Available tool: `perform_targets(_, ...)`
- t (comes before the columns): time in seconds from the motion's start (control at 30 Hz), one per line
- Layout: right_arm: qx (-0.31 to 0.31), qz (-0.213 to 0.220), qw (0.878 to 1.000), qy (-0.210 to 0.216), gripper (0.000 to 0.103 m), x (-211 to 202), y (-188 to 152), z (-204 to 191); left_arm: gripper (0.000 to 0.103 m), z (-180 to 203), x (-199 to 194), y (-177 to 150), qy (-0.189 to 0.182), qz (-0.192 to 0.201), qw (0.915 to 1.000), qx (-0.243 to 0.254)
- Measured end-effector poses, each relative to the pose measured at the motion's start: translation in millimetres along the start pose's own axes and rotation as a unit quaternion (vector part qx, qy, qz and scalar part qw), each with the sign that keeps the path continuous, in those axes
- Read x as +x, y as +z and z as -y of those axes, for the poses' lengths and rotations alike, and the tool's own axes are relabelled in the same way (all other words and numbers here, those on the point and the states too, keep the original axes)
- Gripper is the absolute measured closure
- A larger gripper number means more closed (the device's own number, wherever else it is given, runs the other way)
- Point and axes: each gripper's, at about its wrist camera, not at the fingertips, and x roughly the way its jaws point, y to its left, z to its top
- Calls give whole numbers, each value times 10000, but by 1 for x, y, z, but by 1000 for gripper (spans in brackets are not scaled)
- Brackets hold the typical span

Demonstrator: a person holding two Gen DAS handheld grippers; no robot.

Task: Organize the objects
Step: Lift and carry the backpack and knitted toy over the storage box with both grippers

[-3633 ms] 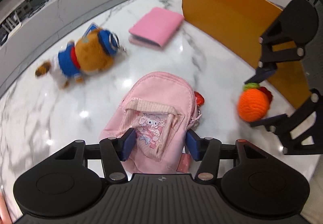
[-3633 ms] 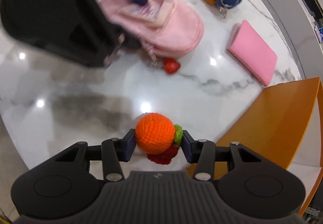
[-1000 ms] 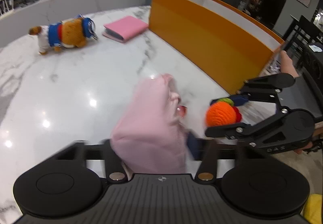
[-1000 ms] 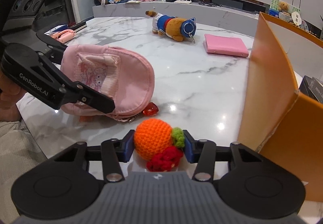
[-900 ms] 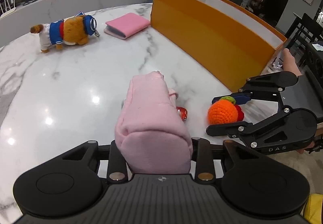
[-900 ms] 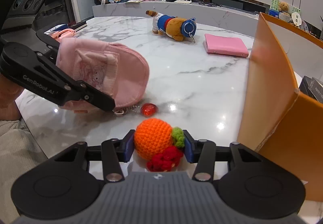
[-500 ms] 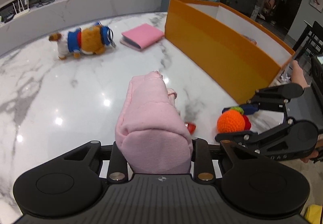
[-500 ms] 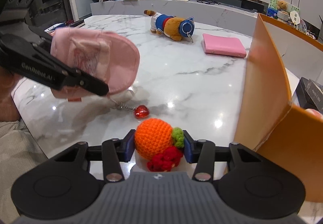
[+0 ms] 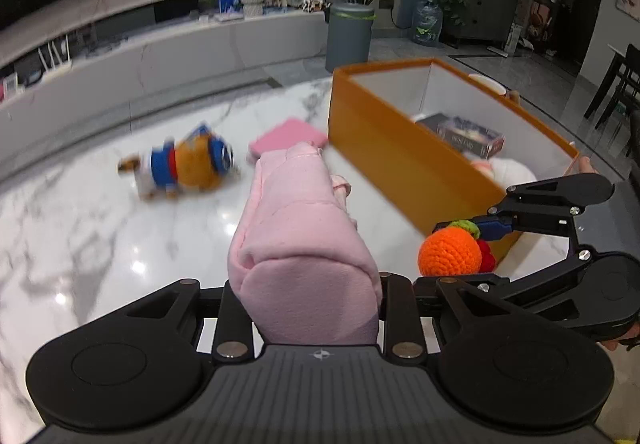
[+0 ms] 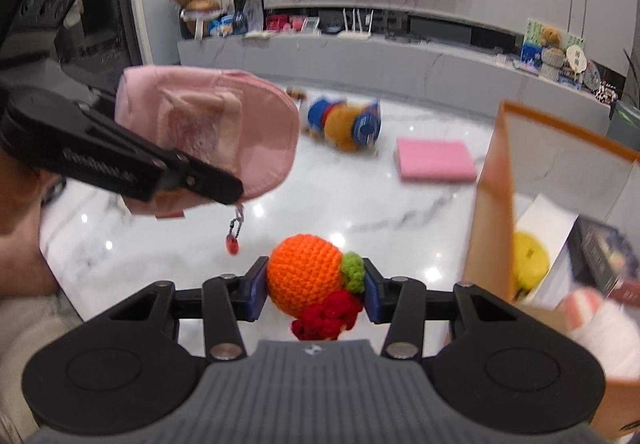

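The small backpack [image 9: 304, 244] sits between the left gripper's [image 9: 310, 296] fingers, off the table [image 9: 100, 244]. To its right, the crocheted fruit [image 9: 450, 256] sits in the right gripper [image 10: 316, 286]. Ahead lie the plush toy [image 9: 188, 167] and wallet [image 9: 286, 137]; the box [image 9: 400, 163] stands ahead-right.

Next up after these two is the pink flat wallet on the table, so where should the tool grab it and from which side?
Judging from both views, the pink wallet lies flat on the marble table, so grip across its thin edges. Come from above on the near long side, away from the orange box beside it.
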Motion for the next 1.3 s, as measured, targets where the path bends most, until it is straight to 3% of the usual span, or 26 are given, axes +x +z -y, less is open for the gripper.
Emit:
perform_targets(0.33, 569, 453, 9972, -190, 54, -45, 42, 33, 71, 48, -15, 60, -14, 336, 9985, 424)
perform_targets(0.67, 866, 804, 9903, -735, 54, -80, 48, 82, 71, 101, 12, 98, 4, 392, 9959, 816)
perform_targets(1.13, 920, 497, 9818, -1586, 54, -85, 33, 141, 70, 148, 72, 124, 28, 85, 9953, 966)
perform_targets(1.3, 1036, 339, 9807, -1626, 54, -76, 23, 159, 70, 168, 89, 128, -10, -53, 9938, 1107)
